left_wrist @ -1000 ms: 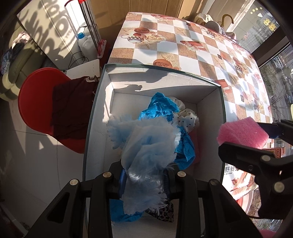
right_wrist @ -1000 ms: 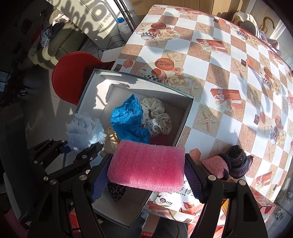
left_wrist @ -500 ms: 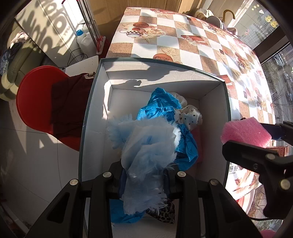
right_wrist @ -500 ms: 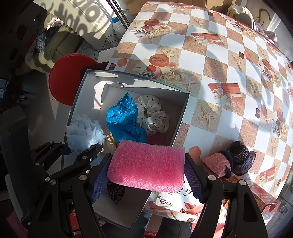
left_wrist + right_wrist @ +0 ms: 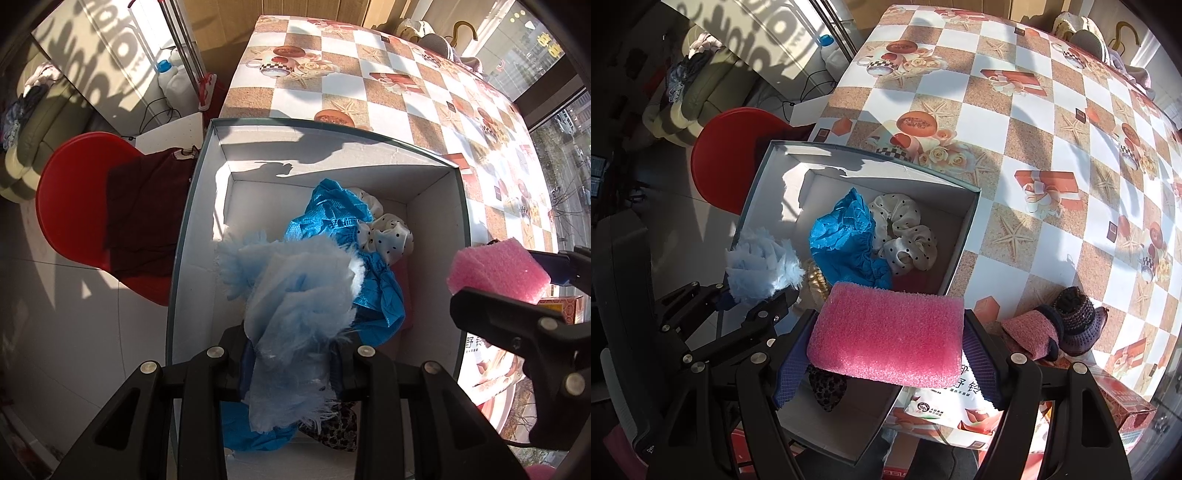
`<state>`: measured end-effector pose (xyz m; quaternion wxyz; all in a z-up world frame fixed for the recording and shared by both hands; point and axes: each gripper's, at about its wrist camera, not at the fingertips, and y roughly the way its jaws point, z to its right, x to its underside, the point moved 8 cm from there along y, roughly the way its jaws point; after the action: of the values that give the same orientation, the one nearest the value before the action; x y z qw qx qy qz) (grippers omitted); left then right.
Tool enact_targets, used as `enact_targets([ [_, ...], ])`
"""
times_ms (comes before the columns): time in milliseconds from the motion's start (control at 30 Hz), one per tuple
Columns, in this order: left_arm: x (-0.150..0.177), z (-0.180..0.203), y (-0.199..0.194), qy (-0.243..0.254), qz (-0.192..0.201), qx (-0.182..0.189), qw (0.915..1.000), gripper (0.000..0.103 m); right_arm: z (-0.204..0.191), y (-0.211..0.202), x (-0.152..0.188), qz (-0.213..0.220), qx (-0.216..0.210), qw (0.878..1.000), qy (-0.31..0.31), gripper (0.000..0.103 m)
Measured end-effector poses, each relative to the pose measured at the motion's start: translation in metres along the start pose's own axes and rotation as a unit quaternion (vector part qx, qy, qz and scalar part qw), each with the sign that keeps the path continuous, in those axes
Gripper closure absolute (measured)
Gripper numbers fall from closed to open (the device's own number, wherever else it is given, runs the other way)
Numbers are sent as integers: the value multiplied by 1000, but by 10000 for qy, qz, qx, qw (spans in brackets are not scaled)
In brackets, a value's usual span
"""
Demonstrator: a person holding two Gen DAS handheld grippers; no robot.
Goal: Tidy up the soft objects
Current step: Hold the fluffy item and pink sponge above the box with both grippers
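My left gripper [image 5: 291, 358] is shut on a fluffy pale blue cloth [image 5: 295, 291] and hangs over the open white box [image 5: 192, 236]. Inside the box lie a bright blue crinkled cloth [image 5: 332, 218], a white polka-dot scrunchie [image 5: 388, 232] and a leopard-print piece [image 5: 332, 432]. My right gripper [image 5: 886, 343] is shut on a pink sponge [image 5: 886, 336], held above the box's near right corner. In the right wrist view the left gripper [image 5: 753, 295] with its pale blue cloth [image 5: 757, 269] shows over the box's left wall [image 5: 753, 192].
The box sits at the corner of a table with a checked, patterned cloth [image 5: 1034, 122]. A pink and purple knitted item [image 5: 1056, 325] lies on the table right of the box. A red stool [image 5: 74, 206] with a dark red cloth stands left of the box. A printed packet [image 5: 945, 410] lies under the sponge.
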<state>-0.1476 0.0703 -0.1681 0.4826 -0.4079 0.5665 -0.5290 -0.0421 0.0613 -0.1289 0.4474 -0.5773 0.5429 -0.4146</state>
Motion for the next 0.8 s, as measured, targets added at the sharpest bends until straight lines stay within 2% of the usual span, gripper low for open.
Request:
enact_targets([
  [500,6,-7,4,-34,-23,-53,10000,68,-7,-2,-4,191,430,9982,-381,26],
  [800,7,-8,4,-45,-24,-64,10000,68,-8,-1,-4,146,480,9977,-446,26],
])
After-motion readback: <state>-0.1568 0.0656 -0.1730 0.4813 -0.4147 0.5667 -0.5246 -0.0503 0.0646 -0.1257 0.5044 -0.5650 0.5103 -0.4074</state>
